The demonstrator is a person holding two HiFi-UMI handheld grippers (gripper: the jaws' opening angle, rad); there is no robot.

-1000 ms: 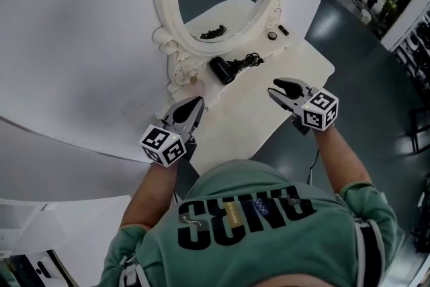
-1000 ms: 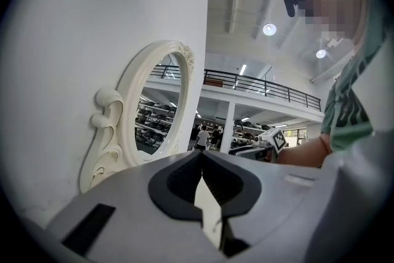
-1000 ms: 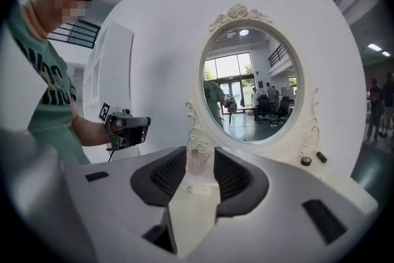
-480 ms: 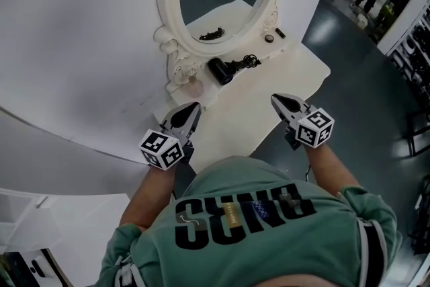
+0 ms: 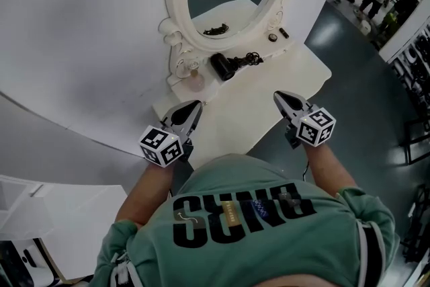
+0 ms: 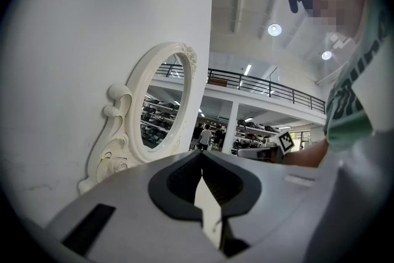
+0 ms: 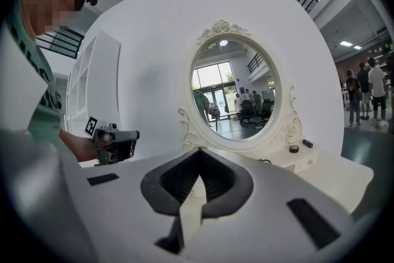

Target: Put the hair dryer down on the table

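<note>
— Right gripper (image 5: 279,97) has drawn back toward the person since a second ago, and its jaws, apart then, are now pressed together with nothing between them.

— And the left gripper (image 5: 196,105)?

— Jaws closed too, and empty (its own view shows the tips meeting). It hovers at the near left edge of the white tabletop (image 5: 269,87).

— Where's the black hair dryer (image 5: 222,67)?

— Lying on the tabletop at the foot of the white, ornate oval mirror (image 5: 176,7), its black cord (image 5: 247,60) coiled beside it, well apart from both grippers. Just left of it stands what may be a small pinkish bottle (image 5: 195,83).
</note>
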